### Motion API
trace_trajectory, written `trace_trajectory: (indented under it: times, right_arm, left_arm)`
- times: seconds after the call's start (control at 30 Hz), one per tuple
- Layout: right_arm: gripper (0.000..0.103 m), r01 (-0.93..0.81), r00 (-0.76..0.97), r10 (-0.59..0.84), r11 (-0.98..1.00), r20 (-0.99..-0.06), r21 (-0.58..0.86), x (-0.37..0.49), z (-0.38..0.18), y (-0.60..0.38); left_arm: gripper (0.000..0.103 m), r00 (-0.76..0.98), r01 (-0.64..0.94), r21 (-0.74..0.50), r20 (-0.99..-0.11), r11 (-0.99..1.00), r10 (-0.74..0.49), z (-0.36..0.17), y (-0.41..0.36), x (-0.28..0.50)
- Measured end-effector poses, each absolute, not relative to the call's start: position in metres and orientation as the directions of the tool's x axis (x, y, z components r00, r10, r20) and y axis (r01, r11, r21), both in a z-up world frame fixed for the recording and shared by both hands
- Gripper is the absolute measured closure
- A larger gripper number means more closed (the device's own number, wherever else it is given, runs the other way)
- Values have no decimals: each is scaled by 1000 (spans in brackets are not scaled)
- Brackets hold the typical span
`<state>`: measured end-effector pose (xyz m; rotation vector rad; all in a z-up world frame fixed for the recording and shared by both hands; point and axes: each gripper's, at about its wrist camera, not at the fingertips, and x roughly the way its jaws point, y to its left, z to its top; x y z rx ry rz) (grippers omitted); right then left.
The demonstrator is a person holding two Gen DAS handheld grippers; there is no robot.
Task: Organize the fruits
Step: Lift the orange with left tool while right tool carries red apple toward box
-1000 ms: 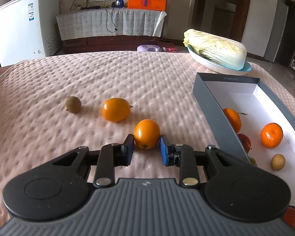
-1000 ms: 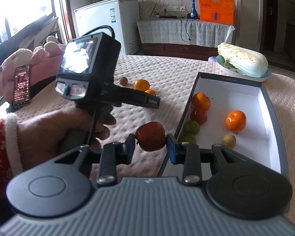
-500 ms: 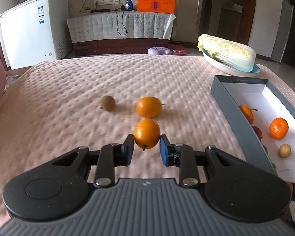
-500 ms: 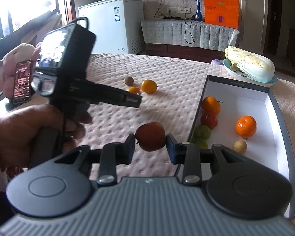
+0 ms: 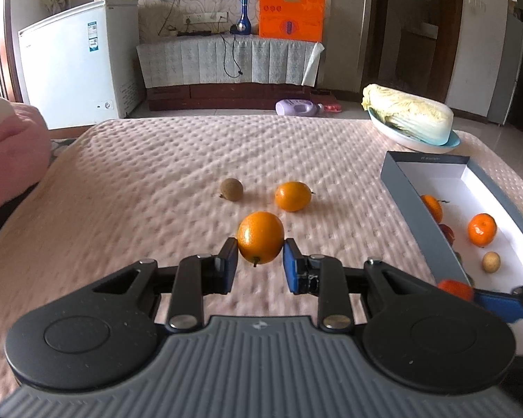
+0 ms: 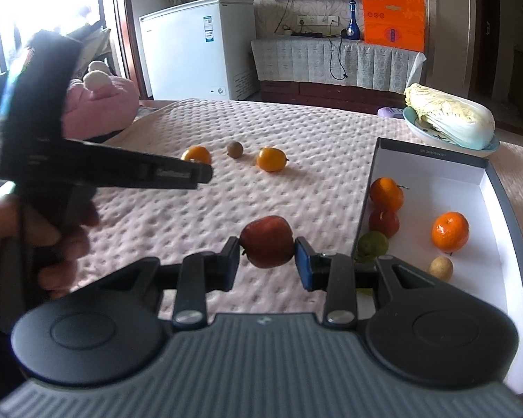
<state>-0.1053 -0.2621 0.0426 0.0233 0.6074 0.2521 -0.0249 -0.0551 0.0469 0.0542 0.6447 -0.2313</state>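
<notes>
The left claw (image 5: 260,262) pinched a round orange fruit (image 5: 260,237), while the right claw (image 6: 267,262) gripped a dark red fruit (image 6: 267,241), perhaps a small apple.

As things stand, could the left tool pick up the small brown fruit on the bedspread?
Probably not yet: the left tool is already shut on an orange. The brown fruit itself lies in the open, nothing blocking it.

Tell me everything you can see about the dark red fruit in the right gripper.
The dark red round fruit looks smooth and slightly glossy, with a darker underside and a short stem stub on its left. It is clamped between the right gripper's blue-padded fingers, lifted above the pink dimpled bedcover, just left of the grey-walled white box.
</notes>
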Motion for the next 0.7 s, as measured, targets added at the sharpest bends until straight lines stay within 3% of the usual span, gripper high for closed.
trace_trajectory:
  times: [0.43,0.7]
  right_arm:
    - [66,-223,806,246,969,-539,109,-110,47,-265]
    - [66,-212,824,242,970,-513,117,-117,55,-277]
  left_arm:
    - [70,794,244,-34,-566,969,-220,68,-38,-85]
    - [70,791,241,-28,-573,970,-213,63,-41,-77]
